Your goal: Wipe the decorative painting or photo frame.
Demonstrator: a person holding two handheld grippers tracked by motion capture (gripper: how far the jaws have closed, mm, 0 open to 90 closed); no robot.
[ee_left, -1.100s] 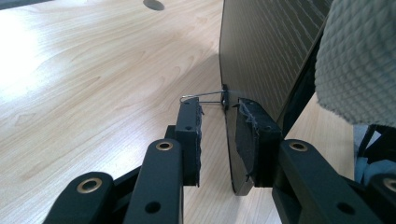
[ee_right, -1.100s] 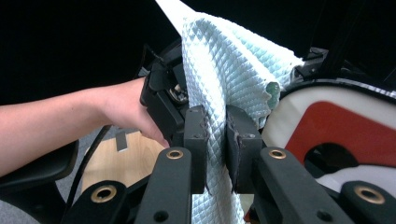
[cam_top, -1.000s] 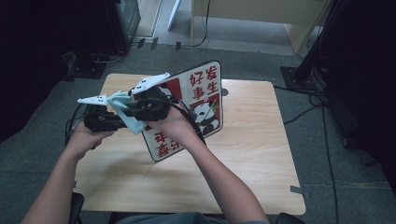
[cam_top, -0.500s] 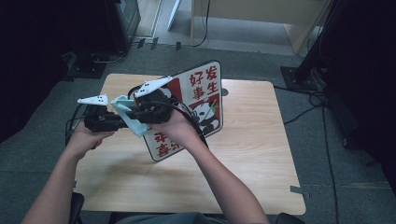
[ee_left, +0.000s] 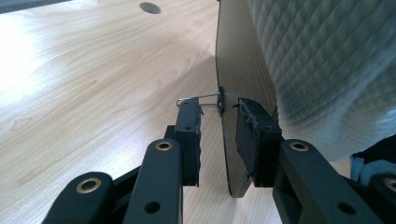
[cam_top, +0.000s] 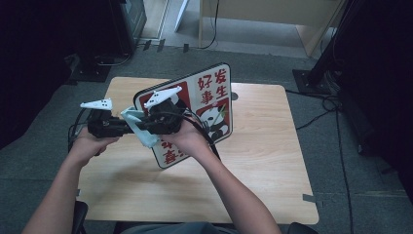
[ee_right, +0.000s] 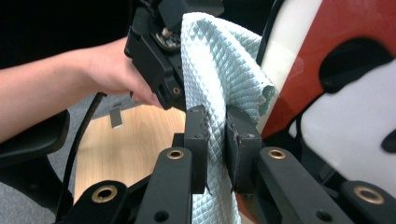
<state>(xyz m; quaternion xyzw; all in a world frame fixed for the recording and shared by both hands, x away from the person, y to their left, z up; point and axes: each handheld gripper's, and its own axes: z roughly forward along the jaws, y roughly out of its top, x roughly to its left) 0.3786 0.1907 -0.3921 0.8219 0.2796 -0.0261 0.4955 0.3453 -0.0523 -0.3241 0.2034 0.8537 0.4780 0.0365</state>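
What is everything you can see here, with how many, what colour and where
sign: one, red and white with a panda, held tilted on edge over the table's middle
cloth: one, pale blue, quilted, pressed against the sign's left part
clip: one, thin wire, on the sign's edge by the left tongs
table: one, light wood, centre of the room
floor: grey carpet around the table, with black cables at the right
left tongs: one, black, astride the sign's edge; whether the pads press it is unclear
right tongs: one, black, shut on the cloth
hands: two, left hand and right hand, each holding one tongs
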